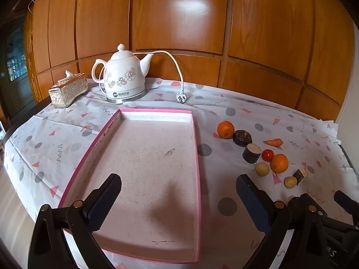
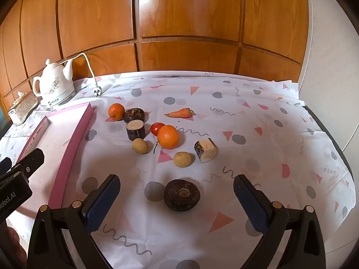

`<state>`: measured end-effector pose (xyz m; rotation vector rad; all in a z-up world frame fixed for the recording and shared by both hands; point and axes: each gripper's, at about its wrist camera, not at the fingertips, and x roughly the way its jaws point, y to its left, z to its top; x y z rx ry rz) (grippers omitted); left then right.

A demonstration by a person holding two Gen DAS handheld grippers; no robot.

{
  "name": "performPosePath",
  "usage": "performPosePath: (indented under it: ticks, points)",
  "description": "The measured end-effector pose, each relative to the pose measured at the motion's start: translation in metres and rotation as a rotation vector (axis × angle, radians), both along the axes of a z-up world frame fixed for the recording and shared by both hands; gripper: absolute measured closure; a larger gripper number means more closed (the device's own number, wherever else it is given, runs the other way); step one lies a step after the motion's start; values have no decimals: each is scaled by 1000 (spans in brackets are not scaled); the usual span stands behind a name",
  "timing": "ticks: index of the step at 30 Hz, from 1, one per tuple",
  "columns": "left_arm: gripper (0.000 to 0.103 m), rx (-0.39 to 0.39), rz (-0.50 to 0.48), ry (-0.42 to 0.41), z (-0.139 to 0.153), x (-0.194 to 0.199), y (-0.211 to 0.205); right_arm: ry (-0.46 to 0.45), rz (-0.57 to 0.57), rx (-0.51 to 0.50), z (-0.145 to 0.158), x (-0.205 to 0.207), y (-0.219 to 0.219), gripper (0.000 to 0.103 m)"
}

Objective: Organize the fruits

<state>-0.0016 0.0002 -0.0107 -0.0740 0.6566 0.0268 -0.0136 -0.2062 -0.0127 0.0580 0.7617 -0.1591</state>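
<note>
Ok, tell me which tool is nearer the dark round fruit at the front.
Right. The right tool hangs open just above the dark fruit; the left tool hangs over the pink tray.

The left gripper [image 1: 178, 189] and right gripper [image 2: 177, 190] are held tilted downward, jaws spread wide, nothing gripped.

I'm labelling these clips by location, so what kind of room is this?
Probably a home dining or living room: a table under a patterned cloth, a floral electric kettle beside a tissue box, and wooden wall panelling behind.
</note>
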Motion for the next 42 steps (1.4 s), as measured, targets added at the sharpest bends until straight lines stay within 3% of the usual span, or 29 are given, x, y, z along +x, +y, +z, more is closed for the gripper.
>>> performPosePath:
  ticks: [3, 42]
  points:
    - [0, 9, -10, 5, 4, 2, -1, -32, 3, -7, 1, -1, 1, 0]
    - [0, 6, -48, 7, 8, -1, -10, -31, 9, -22, 4, -6, 2, 0]
